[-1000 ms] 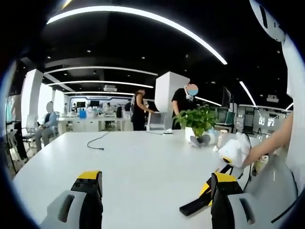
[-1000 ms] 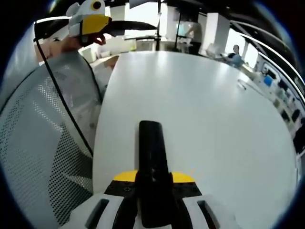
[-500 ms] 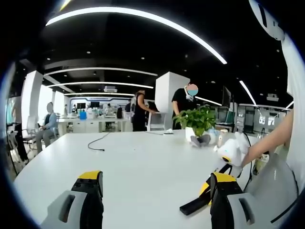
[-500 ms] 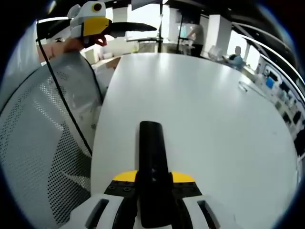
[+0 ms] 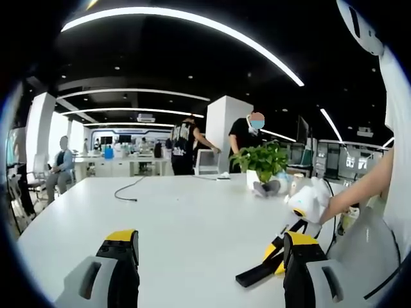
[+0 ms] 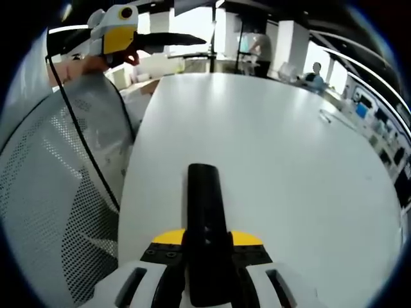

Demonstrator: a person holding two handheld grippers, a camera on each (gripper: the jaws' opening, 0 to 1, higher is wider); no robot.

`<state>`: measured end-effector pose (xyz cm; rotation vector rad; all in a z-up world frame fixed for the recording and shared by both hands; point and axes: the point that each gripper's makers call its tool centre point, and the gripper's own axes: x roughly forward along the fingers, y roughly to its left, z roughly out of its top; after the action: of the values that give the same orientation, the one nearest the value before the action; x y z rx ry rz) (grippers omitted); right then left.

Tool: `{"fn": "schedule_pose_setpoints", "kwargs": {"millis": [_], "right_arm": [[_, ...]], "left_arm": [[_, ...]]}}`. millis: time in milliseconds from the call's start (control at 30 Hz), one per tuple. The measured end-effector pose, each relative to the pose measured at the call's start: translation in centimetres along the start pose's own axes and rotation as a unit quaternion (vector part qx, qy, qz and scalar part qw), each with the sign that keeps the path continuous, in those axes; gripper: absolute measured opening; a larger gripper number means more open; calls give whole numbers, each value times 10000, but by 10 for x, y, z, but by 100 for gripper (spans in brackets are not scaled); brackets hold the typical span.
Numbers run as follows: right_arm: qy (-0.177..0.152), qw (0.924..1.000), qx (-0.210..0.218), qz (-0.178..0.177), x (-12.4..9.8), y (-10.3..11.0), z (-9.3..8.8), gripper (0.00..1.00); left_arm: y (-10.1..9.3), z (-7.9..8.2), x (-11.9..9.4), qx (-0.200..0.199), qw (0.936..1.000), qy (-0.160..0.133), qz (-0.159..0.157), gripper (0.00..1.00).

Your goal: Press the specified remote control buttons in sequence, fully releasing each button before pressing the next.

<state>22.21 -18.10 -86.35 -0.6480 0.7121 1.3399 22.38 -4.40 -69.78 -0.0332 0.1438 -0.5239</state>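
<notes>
Remote control (image 6: 205,224) is clamped in right claw (image 6: 207,256) above surface (image 6: 289,160); left claw (image 5: 209,263) gapes wide, a button press judged next.

Potted plant (image 5: 265,162), cable (image 5: 127,190), table (image 5: 192,218)

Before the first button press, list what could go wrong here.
1. The right gripper clamps the black remote by one end, with most of its length sticking out past the fingers; a downward press could tip or slip it.
2. The left gripper is open and apart from the remote, aimed across the white table, so a press needs careful aiming.
3. The remote's buttons are not discernible, so a wrong key is possible.
</notes>
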Motion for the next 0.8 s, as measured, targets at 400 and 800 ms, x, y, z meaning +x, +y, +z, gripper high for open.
{"fn": "schedule_pose_setpoints", "kwargs": {"millis": [400, 800], "right_arm": [[32, 10000, -4, 25, 1, -3, 1, 21], [160, 9998, -109, 85, 1, -5, 0, 21]], "left_arm": [[4, -4, -1, -22, 10000, 63, 44, 97], [7, -6, 0, -23, 9999, 59, 92, 96]]}}
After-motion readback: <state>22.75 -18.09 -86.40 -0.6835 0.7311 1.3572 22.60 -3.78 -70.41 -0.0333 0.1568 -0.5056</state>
